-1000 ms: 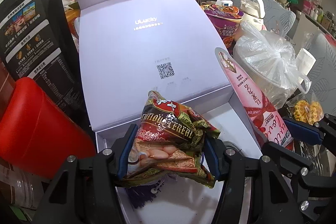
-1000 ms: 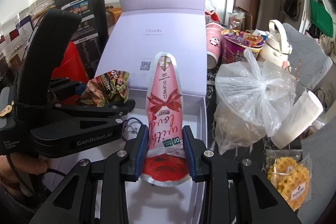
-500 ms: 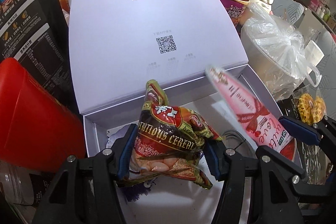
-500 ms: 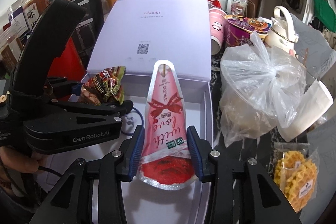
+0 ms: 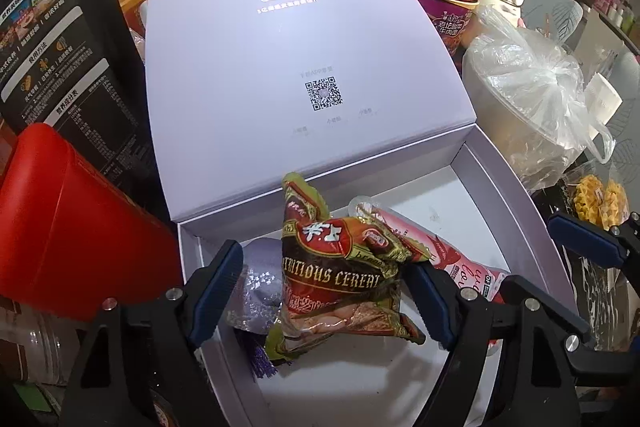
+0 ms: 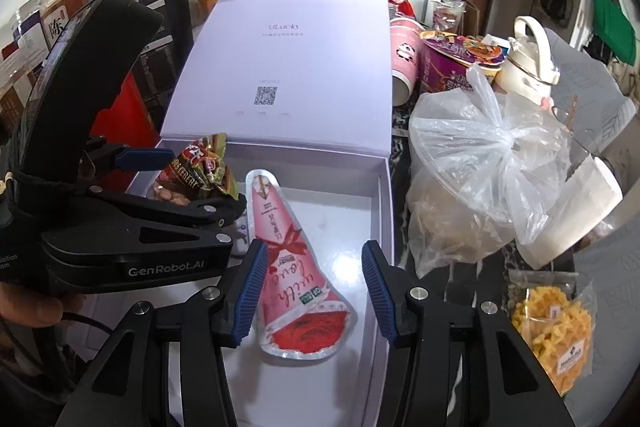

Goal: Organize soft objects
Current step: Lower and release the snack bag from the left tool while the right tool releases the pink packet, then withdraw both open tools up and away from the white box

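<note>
Now both drops are finishing — the left gripper [image 5: 320, 291] and right gripper [image 6: 314, 293] have just spread, cereal bag [image 5: 340, 279] and pink pouch [image 6: 296, 267] lying loose in the box [image 6: 382, 195] (left side, middle); next, back out.

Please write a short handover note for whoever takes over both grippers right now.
Left gripper: jaws have just been opening; the cereal packet sits between them in the box, no longer squeezed.
Right gripper: jaws have just been opening; the pink pouch lies flat on the box floor between them, with a clear gap on its right side.
Also in the box: a silver-purple packet beside the cereal.
Done: cereal and pouch are released inside the box.
Left: pull both grippers clear. The waffle packet lies outside to the right, perhaps next.
</note>
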`<state>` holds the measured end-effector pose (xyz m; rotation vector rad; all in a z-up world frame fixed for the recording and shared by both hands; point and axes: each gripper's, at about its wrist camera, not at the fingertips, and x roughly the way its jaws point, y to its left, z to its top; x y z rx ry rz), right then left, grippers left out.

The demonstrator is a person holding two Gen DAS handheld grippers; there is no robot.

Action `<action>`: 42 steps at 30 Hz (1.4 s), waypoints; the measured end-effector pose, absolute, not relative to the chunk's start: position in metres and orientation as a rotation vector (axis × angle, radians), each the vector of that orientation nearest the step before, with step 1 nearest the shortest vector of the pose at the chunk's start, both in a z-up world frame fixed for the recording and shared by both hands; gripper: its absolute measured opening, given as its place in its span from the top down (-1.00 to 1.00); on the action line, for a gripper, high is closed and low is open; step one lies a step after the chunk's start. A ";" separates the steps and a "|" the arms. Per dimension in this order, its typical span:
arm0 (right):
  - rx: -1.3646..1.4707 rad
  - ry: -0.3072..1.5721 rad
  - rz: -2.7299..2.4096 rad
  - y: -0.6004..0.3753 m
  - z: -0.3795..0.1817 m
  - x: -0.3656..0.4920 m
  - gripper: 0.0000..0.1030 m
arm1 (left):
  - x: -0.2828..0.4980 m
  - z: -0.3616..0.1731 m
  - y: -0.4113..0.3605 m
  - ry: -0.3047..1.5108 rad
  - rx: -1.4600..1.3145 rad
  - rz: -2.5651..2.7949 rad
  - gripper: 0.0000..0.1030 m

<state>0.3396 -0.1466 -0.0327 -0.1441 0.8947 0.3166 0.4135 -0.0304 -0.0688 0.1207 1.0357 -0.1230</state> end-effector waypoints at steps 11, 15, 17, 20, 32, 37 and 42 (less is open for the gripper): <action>-0.131 0.866 0.315 -0.148 -0.021 0.332 0.06 | 0.403 -0.049 -0.025 0.978 0.103 -0.116 -0.57; -0.128 0.839 0.311 -0.149 -0.011 0.326 0.06 | 0.393 -0.036 -0.016 0.943 0.087 -0.109 -0.57; -0.123 0.821 0.306 -0.149 -0.004 0.322 0.06 | 0.389 -0.028 -0.014 0.920 0.079 -0.106 -0.57; -0.119 0.802 0.297 -0.151 0.007 0.317 0.06 | 0.381 -0.016 -0.010 0.891 0.066 -0.109 -0.57; -0.114 0.722 0.278 -0.152 0.049 0.287 0.06 | 0.342 0.041 -0.006 0.785 0.069 -0.118 -0.57; -0.124 0.679 0.275 -0.151 0.069 0.265 0.06 | 0.317 0.065 -0.003 0.737 0.060 -0.116 -0.57; -0.129 0.628 0.274 -0.150 0.090 0.235 -0.02 | 0.284 0.089 -0.002 0.681 0.061 -0.123 -0.57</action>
